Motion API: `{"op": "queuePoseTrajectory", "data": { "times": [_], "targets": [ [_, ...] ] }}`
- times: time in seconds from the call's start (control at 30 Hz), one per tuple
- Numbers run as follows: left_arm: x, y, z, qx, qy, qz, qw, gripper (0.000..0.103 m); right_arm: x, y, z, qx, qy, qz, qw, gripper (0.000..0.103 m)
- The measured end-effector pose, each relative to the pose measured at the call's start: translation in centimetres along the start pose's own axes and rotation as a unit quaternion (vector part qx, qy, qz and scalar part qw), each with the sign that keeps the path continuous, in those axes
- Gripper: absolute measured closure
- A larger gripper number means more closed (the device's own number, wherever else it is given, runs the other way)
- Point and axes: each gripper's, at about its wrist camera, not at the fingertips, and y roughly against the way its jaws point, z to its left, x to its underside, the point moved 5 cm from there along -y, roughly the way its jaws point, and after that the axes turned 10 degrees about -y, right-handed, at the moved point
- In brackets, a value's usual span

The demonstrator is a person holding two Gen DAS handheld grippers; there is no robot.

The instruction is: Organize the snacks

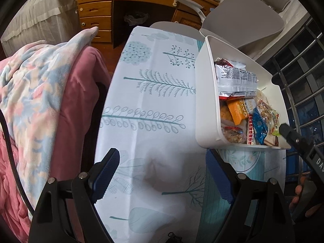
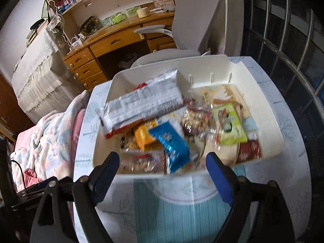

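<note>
One white rectangular plastic bin sits on the worktop, which is covered in a pale cloth printed with teal plants. Inside the bin lie one large silver foil packet, one blue wrapper, one orange packet and one green packet among other blurred snacks. Left gripper and right gripper both hover spread apart, empty, near the bin. Behind the bin stand one grey chair and one wooden desk

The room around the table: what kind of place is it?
Probably a bedroom at home: a blanket lies beside the table, and a wooden desk with a chair stands behind it.
</note>
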Motion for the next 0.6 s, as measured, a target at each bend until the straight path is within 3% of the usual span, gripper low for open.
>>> {"op": "queuePoseTrajectory", "data": {
  "times": [0.27,0.6],
  "targets": [
    [2.8,2.2,0.4,0.010,-0.017,-0.003,0.9998,0.017,5.3,2.1,0.7,0.007,-0.016,0.032,0.999,0.014],
    [5.8,7.4,-3.7,0.025,-0.055,-0.018,0.9980,0.012,10.3,6.0,0.3,-0.025,-0.002,0.093,0.995,0.014]
  ]
}}
